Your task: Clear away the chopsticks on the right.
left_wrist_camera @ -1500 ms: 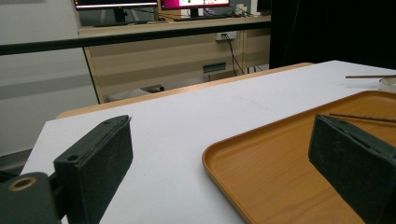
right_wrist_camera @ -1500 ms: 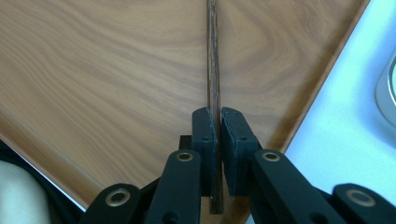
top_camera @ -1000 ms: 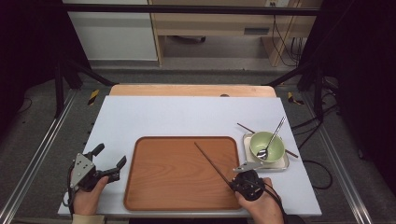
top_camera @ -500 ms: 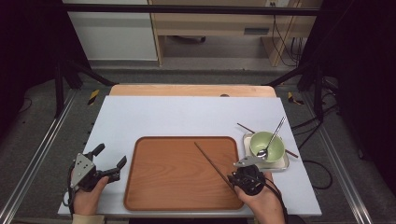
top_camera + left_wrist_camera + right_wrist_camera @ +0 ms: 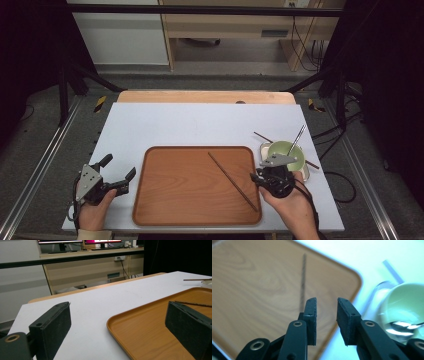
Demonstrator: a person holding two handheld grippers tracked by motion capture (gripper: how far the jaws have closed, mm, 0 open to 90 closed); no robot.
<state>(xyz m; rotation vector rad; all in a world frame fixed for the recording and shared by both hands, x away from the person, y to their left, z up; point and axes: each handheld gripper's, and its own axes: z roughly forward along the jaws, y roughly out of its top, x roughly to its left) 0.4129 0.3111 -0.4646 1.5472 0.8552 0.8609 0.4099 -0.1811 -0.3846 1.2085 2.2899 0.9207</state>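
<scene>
R tool (image 5: 267, 176) slightly open, empty, at tray (image 5: 170, 200) right edge just beside bowl (image 5: 285, 150). Chopstick (image 5: 232, 181) lies diagonally on tray. L tool (image 5: 118, 176) wide open, idle on counter (image 5: 200, 120). Approach 2nd chopstick low, jaws across it.

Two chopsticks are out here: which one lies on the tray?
The chopstick running diagonally across the right half of the brown tray, its near end by the right gripper. The other chopstick lies off the tray, on the white table behind the green bowl.
</scene>
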